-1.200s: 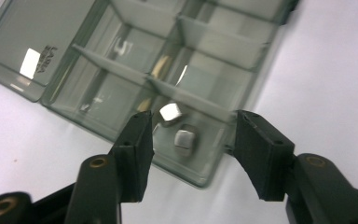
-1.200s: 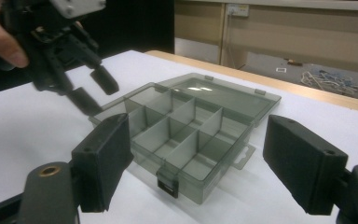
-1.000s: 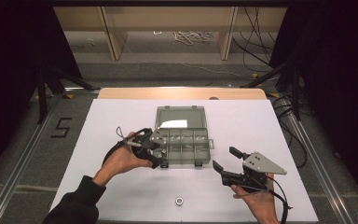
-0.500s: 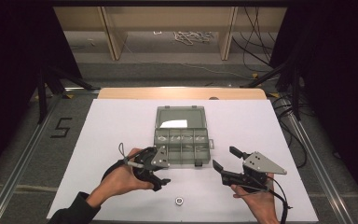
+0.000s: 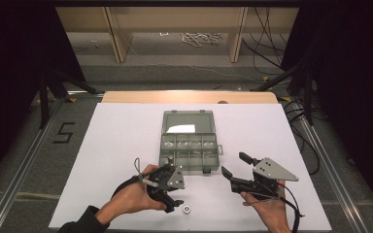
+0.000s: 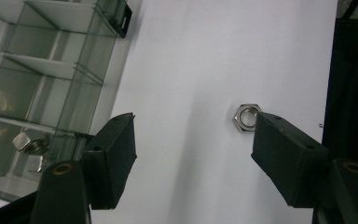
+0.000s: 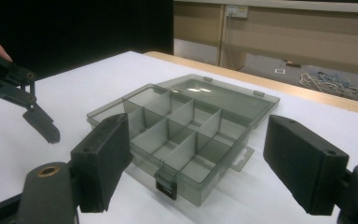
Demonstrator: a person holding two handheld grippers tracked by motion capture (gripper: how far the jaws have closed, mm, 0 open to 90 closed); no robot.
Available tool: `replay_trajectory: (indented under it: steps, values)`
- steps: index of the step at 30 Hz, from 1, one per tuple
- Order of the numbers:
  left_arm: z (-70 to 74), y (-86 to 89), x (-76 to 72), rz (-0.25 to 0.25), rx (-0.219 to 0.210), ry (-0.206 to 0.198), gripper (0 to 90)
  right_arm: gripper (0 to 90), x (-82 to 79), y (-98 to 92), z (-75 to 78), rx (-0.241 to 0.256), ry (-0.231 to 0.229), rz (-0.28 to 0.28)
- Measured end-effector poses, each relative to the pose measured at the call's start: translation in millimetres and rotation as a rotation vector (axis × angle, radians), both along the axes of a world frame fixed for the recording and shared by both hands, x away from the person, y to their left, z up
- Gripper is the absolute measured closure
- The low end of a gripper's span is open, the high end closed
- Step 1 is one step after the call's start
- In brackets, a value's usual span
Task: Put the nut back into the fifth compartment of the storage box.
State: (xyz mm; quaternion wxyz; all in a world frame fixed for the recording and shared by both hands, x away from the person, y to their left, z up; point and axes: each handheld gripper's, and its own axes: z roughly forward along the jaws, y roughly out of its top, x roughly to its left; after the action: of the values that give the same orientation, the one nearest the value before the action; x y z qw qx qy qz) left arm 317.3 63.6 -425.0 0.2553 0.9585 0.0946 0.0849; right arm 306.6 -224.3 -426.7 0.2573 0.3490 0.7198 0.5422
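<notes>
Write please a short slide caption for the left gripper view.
Open left claw above a steel hex nut on the white table, beside the clear compartment box.

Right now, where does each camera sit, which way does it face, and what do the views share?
High view: above the near edge, looking forward and down at the table; both hands and claws show.
Left gripper view: on the left claw, looking down at the nut; its open jaws show.
Right gripper view: on the right claw, looking low across the table at the box; its open jaws show.
All three show the box.
</notes>
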Motion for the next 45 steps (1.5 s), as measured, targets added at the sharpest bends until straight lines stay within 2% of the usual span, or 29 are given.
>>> replay_trajectory:
  steps: [1, 2, 3, 4, 5, 6, 7, 10, 13, 14, 19, 26, 33, 37, 42, 43, 45]
  values:
    - [-2.7, -1.2, -0.4, 0.003, -0.01, 0.004, 29.9, 23.6, 0.2, 0.3, -0.3, 0.003, -0.003, -0.003]
    - [-3.3, -1.1, 0.5, -0.013, 0.017, 0.0, 29.9, 23.6, 0.3, 0.0, -0.4, 0.002, -0.001, -0.001]
    - [-6.7, -2.8, -0.9, 0.004, -0.006, 0.021, 29.9, 23.6, 1.1, 0.6, -1.1, 0.012, -0.009, 0.002]
    - [-6.5, -2.7, 0.4, -0.022, 0.023, 0.014, 29.9, 23.6, 1.3, 0.5, -1.2, 0.011, -0.009, 0.002]
    - [-9.4, -4.3, -1.7, -0.006, -0.003, 0.024, 29.8, 23.6, 1.4, 0.3, -1.2, 0.012, -0.011, 0.002]
    - [-9.3, -4.7, -1.8, -0.025, 0.013, 0.021, 29.7, 23.6, 1.5, 0.2, -1.1, 0.012, -0.013, 0.003]
    - [-11.4, -6.4, -3.4, -0.022, -0.007, 0.033, 29.7, 23.6, 1.5, 0.1, -1.1, 0.013, -0.013, 0.002]
    - [-13.4, -9.3, -5.4, -0.056, -0.001, 0.029, 29.7, 23.6, 1.5, 0.3, -1.3, 0.011, -0.01, 0.002]
    - [-15.7, -13.2, -8.4, -0.081, -0.012, 0.043, 29.8, 23.6, 0.4, -0.2, -0.3, 0.0, -0.002, -0.002]
    - [-16.5, -14.3, -9.4, -0.09, -0.007, 0.034, 29.8, 23.6, 0.4, -0.2, -0.3, 0.001, -0.001, -0.002]
    - [-24.6, -19.6, -12.5, -0.12, 0.022, 0.045, 32.9, 23.6, 0.5, 0.0, -0.5, 0.0, -0.001, -0.002]
    - [-31.1, -25.1, -14.1, -0.137, 0.046, 0.051, 35.3, 23.7, 1.3, 0.6, -1.2, 0.009, -0.005, 0.004]
    - [-32.5, -29.2, -13.0, -0.17, 0.07, 0.058, 44.6, 23.7, 0.8, 0.6, -0.8, 0.005, -0.004, 0.004]
    - [-34.2, -31.9, -12.5, -0.169, 0.085, 0.068, 53.1, 23.8, 0.5, 0.1, -0.4, -0.003, 0.006, 0.005]
    - [-36.6, -33.8, -12.4, -0.181, 0.096, 0.084, 56.6, 23.9, 0.3, 0.1, -0.4, -0.006, 0.007, 0.005]
    - [-36.7, -33.7, -12.5, -0.171, 0.099, 0.092, 56.8, 23.9, 0.4, 0.1, -0.5, -0.006, 0.007, 0.004]
    - [-36.3, -34.2, -11.8, -0.171, 0.099, 0.088, 59.3, 23.9, 0.8, 0.3, -0.8, -0.001, 0.005, 0.005]
